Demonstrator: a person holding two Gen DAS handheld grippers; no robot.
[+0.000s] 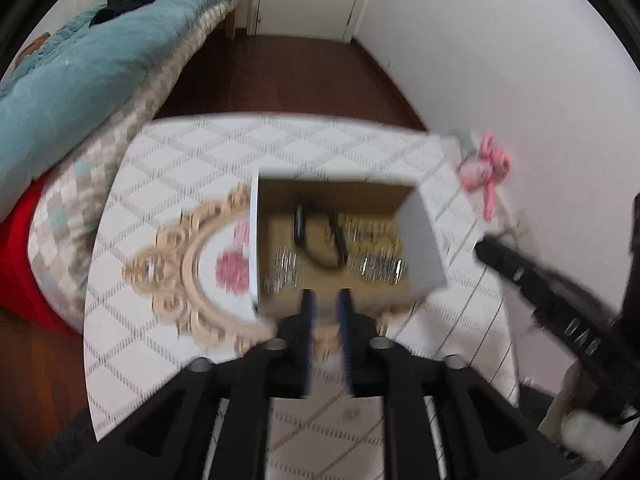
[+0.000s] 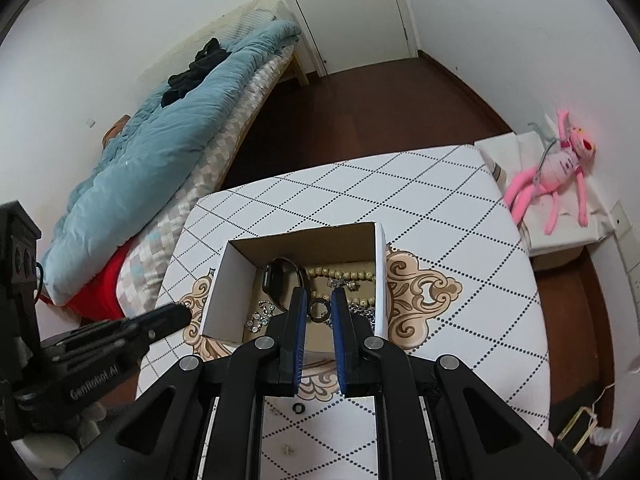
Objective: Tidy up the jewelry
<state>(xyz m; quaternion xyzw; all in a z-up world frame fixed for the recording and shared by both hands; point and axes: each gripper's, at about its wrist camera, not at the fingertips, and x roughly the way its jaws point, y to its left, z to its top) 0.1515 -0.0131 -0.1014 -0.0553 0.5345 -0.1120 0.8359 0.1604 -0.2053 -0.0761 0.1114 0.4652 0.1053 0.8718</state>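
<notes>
A dark metal ring (image 2: pixel 319 311) is pinched between the blue pads of the right gripper (image 2: pixel 319 307), whose jaws stand nearly together, above an open cardboard box (image 2: pixel 224 280) with white outer walls. Inside the box lie a black smartwatch (image 2: pixel 276 280), a string of pale wooden beads (image 2: pixel 340 274) and sparkling silver chains (image 2: pixel 260 318). The box stands on the surface (image 2: pixel 440 200), which wears a white cloth crossed with dotted diamonds and a beige scroll ornament (image 2: pixel 420 300). A small black ring (image 2: pixel 298 407) lies on the cloth just below the gripper's fingers. In the blurred left wrist view, the left gripper (image 1: pixel 328 298) hovers at the near edge of the same box (image 1: pixel 424 240), its jaws a narrow way apart with nothing between them; the right gripper's black body (image 1: pixel 540 292) reaches in from the right. Past the surface, a pink plush toy (image 2: pixel 560 168) lies on a white ledge by the wall. A bed (image 2: pixel 160 152) with a teal duvet and dark clothing on it lines the left wall, and a white door (image 2: pixel 352 8) closes the far end of the dark wooden floor.
</notes>
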